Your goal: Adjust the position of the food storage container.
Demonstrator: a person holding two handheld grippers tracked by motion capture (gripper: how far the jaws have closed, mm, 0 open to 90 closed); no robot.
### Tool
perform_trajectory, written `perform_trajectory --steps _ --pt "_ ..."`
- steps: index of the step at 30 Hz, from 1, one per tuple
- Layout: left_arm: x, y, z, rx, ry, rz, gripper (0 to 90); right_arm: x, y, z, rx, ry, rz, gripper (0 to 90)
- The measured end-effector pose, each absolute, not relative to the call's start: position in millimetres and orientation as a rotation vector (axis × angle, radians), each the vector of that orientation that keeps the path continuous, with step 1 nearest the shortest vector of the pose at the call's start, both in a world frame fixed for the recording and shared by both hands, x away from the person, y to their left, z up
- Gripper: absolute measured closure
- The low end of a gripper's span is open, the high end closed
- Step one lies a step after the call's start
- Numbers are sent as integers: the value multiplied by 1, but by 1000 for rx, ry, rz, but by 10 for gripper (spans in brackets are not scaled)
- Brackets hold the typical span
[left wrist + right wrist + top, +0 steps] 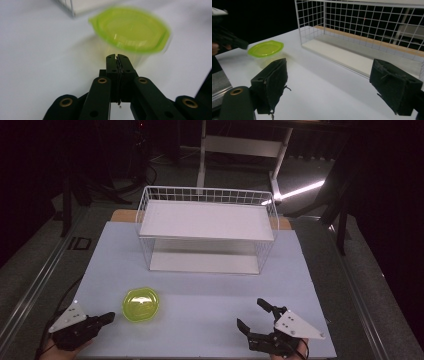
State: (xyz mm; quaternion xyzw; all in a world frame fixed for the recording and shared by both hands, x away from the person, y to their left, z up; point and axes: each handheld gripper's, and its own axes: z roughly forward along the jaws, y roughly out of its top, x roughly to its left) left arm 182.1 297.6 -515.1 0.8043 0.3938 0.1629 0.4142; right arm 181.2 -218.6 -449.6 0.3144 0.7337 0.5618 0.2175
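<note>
Table (200, 292): tub (141, 304) nr left tongs (109, 318)

Dim lab or test room, white-topped table (200, 315), wire rack (207, 227), floor cables, bare desk frame (245, 145)

Lime-green translucent lidded container (141, 304) being shown on a pale bluish-white table (200, 320), white wire-grid rack (207, 227) with plain white shelves, black left gripper (107, 319) and black right gripper (252, 315), both topped by grey plates.

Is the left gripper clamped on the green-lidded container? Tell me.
No: in the left gripper view the left gripper has its jaws pressed together on nothing, just short of the green-lidded container.
</note>
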Motion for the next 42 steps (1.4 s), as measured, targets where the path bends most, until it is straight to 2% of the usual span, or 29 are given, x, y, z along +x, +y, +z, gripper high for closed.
perform_trajectory --steps 13,26,35,42 --pt "210 259 -529 2109 1026 301 900 181 -223 -451 891 2037 1576 149" --pt "221 214 -530 2139 936 264 900 182 -220 -454 889 2068 1567 149" --pt "226 233 -526 2114 1008 310 900 182 -220 -454 892 2067 1572 149" --pt "254 243 -526 2094 1074 364 900 182 -219 -454 888 2074 1580 149"
